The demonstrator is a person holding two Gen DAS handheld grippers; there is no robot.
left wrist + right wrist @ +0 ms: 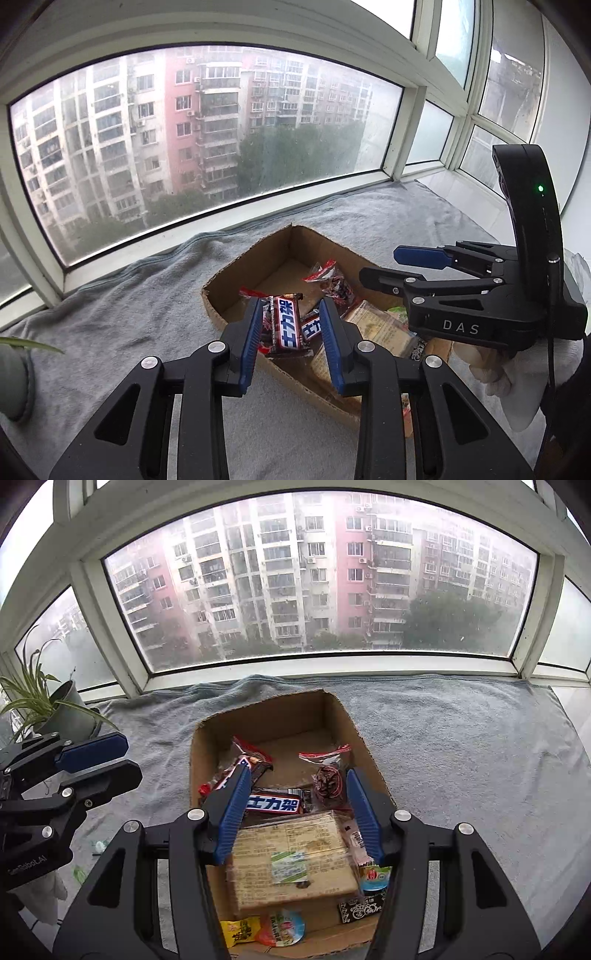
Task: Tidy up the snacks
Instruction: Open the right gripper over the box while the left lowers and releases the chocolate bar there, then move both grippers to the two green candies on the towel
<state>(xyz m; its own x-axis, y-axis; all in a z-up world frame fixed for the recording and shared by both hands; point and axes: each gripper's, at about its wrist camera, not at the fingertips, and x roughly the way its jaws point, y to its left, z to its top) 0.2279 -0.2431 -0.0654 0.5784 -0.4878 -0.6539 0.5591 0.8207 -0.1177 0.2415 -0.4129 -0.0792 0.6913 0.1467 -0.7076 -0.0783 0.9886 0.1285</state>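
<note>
Black linkage arms fill the bottom of each wrist view, ending in ribbed blue pads. From its own camera the left gripper (290,341) hangs above the near corner of the cardboard box (364,753), its jaws a narrow gap apart with nothing pinched between them; the bar seen through the gap lies below in the box. Its side, seen from the right camera, carries small pale lettering too blurred to read. The right gripper (295,812) stands about half open over the box and is likewise empty; in the left view its black body reads "DAS", a green light glows on its upright handle, and a white-gloved hand (517,373) holds it. Inside the box lie the snacks: a clear-wrapped block of pale crackers (291,860) with a green-and-white sticker and fine print too small to read, a brown Snickers bar (275,804) lettered 士力架 in blue on white, a second bar (236,766) beside it, a red-topped clear packet (328,771), and small yellow, round and black-and-white sweets along the near wall. Beneath the box a grey towel (461,746) covers a window ledge. At the far left stands a potted spider plant (55,705). Beyond the white-framed bay window (325,579) rise pink and white apartment blocks and hazy trees.
</note>
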